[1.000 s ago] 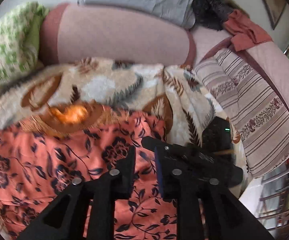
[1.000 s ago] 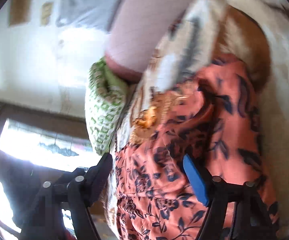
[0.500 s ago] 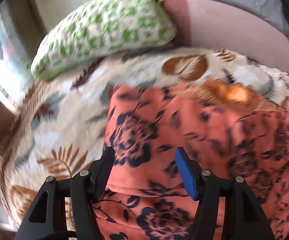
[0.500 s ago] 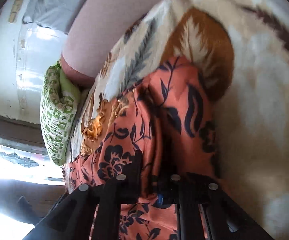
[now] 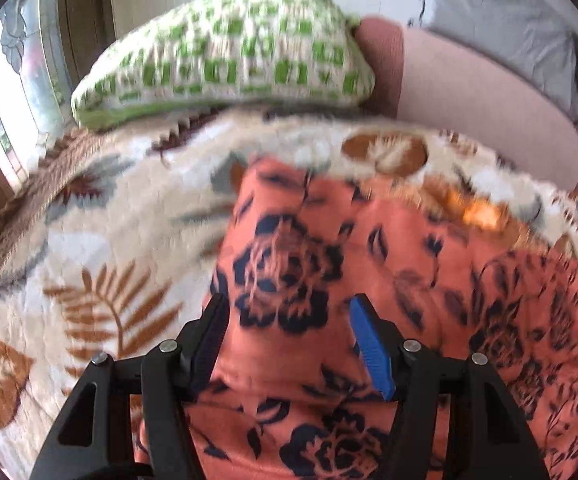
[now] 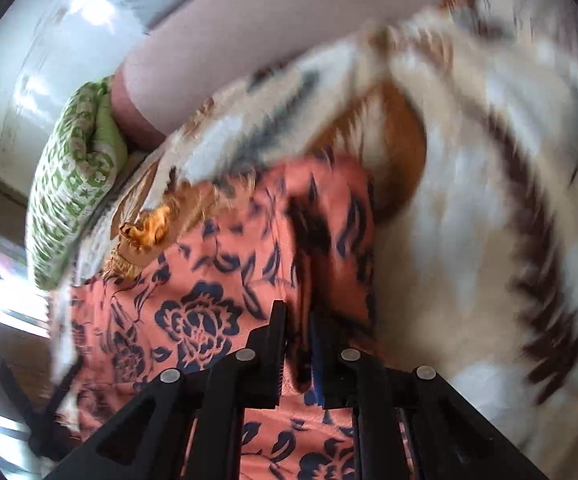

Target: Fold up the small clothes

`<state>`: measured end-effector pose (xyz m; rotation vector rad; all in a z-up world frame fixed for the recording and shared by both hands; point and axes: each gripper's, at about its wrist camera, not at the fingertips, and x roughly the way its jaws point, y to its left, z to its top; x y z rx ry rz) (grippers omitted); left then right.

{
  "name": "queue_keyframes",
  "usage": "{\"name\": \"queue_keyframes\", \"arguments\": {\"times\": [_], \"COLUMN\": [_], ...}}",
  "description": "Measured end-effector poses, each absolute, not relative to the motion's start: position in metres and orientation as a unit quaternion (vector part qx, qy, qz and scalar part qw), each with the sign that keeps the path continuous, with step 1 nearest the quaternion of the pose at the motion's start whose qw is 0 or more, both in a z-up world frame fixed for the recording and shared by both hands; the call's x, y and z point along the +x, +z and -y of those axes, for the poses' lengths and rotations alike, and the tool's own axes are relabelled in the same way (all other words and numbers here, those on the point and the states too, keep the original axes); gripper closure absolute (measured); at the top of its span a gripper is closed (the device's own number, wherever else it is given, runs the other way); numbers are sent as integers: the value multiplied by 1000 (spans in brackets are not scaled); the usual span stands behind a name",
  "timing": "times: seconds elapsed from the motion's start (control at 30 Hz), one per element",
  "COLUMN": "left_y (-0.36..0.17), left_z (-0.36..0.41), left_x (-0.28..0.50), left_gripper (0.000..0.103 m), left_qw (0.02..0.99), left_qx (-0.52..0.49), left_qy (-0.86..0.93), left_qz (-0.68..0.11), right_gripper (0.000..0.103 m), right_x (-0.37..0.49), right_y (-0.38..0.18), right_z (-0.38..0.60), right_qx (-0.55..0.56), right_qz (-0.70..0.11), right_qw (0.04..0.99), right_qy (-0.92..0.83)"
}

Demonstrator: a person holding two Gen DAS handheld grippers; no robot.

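An orange garment with a dark blue flower print (image 5: 369, 288) lies on a cream blanket with leaf patterns (image 5: 101, 264). It has a gold embroidered neckline (image 5: 477, 212). My left gripper (image 5: 289, 320) is open, its fingers astride the garment's left part, just above the cloth. In the right wrist view the same garment (image 6: 209, 280) shows, and my right gripper (image 6: 299, 332) is shut on a raised fold of it near its right edge. The gold neckline (image 6: 149, 232) lies to the left of it.
A green and white knitted cushion (image 5: 225, 52) rests against the pink sofa back (image 5: 477, 96), with a grey pillow (image 5: 501, 28) above. A window (image 5: 5, 92) is at the left. The blanket (image 6: 469, 200) spreads to the right of the garment.
My left gripper opened and swung to the garment's left side. My right gripper closed on a fold at the garment's right edge and holds it; the view is blurred by motion.
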<state>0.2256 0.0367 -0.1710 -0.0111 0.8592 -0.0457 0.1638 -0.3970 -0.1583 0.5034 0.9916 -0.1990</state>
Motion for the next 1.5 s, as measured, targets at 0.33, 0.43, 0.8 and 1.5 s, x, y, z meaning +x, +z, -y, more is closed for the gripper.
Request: {"name": "queue_keyframes", "arguments": {"times": [0.33,0.43,0.8,1.5], "left_y": [-193,-197,-196,-190], "left_z": [1,8,-23,-44], "left_x": [249,249,263,269], "left_gripper": [40,39,39,33], "left_qw": [891,889,891,885], "left_qx": [45,71,20,46], "left_qy": [-34,-26,33,85], "left_qz": [-450,-452,-452,-455], "right_gripper": [88,88,88,90], "right_x": [215,240,273,239], "right_y": [-168,-188,-180,-160], "right_z": [345,308,288,304], "right_qx": [266,239,239,222], "right_qz": [-453,-497,-486,-492], "right_qw": [845,821,834,840], "right_qy": [102,148,106,50]}}
